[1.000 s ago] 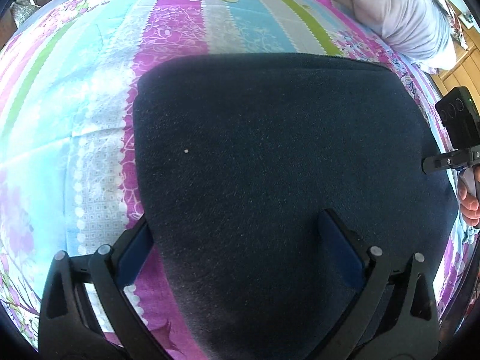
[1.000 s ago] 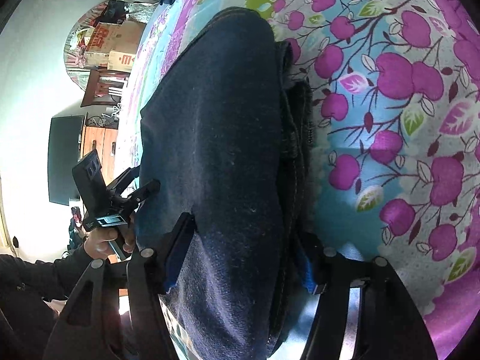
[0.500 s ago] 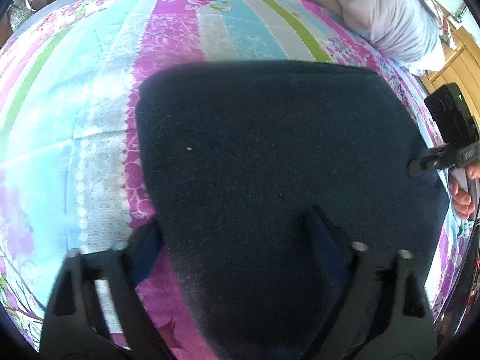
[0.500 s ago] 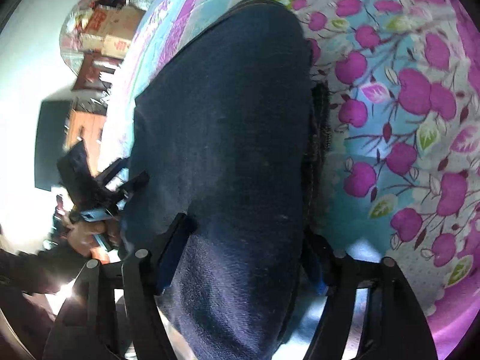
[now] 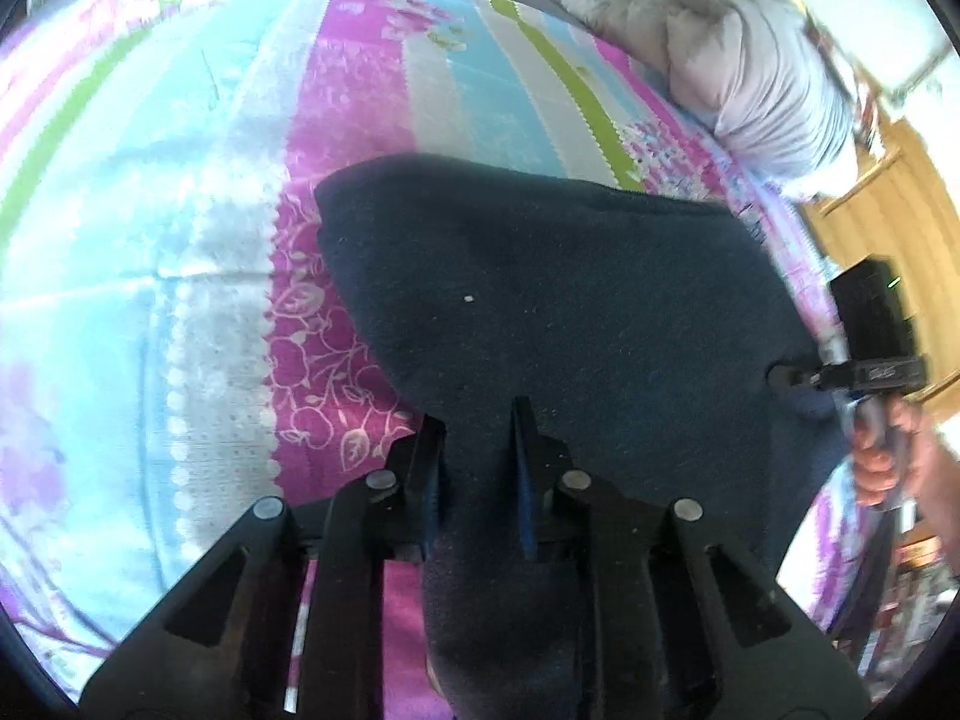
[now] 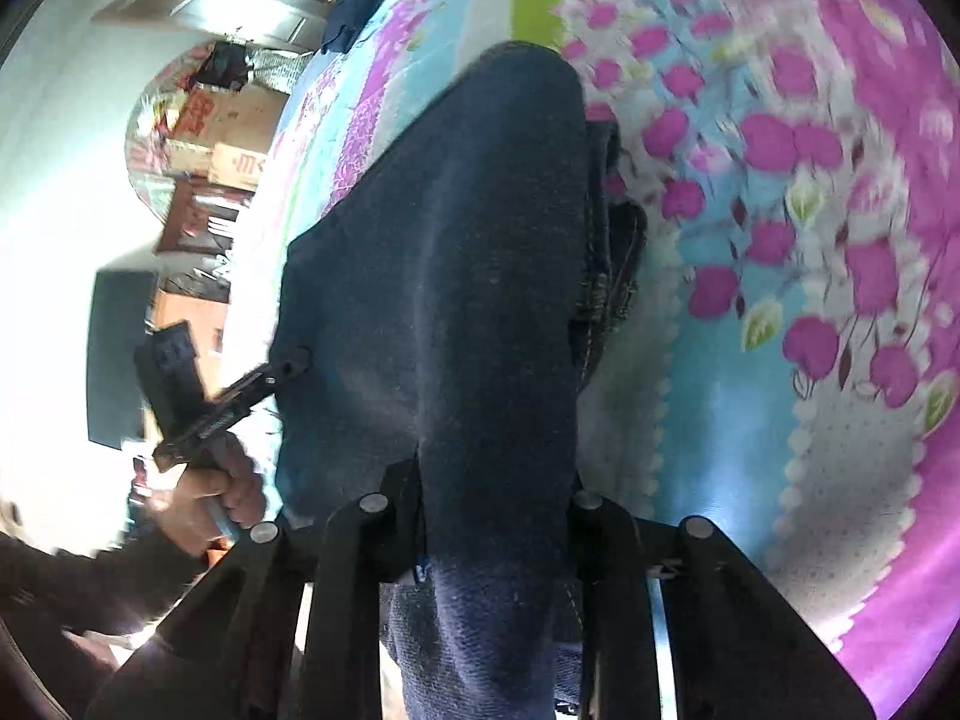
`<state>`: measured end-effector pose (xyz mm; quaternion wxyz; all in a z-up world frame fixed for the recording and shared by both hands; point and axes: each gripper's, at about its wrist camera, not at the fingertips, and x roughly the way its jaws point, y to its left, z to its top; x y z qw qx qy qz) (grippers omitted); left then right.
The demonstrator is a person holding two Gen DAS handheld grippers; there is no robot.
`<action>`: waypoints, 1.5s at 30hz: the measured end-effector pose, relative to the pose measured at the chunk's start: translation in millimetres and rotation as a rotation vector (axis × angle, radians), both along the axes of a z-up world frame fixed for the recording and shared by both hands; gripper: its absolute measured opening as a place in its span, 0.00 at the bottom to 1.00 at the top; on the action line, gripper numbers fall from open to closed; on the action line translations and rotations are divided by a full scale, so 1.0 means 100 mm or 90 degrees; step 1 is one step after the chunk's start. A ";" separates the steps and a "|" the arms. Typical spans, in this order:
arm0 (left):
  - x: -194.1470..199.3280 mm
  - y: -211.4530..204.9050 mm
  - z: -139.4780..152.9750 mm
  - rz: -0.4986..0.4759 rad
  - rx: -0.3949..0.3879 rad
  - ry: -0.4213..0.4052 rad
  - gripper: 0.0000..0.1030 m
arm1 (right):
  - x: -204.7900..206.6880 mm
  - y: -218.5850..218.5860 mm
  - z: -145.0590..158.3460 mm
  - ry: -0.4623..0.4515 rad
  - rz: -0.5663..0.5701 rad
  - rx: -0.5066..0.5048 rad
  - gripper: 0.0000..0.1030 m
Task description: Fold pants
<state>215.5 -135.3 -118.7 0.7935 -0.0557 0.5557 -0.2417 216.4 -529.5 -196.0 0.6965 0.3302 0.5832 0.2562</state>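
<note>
In the left wrist view the striped and flowered bedsheet (image 5: 198, 228) fills the left side, with the dark blue pants (image 5: 570, 300) spread over it from the middle toward the right and their near edge drawn up into a narrow ridge. The left gripper (image 5: 477, 426) has just been closing; its jaws now stand close together, pinching that ridge of cloth between them. Beyond the pants, at the upper right, lies a bunched grey quilt (image 5: 750, 60), and at the far right a hand (image 5: 894, 456) holds the right gripper (image 5: 780, 375) at the pants' edge. In the right wrist view a sleeve and hand (image 6: 210, 492) at the left hold the left gripper (image 6: 294, 363) against the pants (image 6: 480, 276), which run up the middle of the bed. The right gripper (image 6: 495, 480) has also just been closing, and its jaws clamp a thick fold of the fabric, though blur makes the exact contact hard to judge. Pink blossoms on the bedsheet (image 6: 780, 240) fill the right.
</note>
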 end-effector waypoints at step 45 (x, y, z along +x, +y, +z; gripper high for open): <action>-0.32 -2.79 0.90 -0.457 0.015 -0.091 0.18 | -2.73 -0.85 0.95 -0.099 -0.515 -0.096 0.24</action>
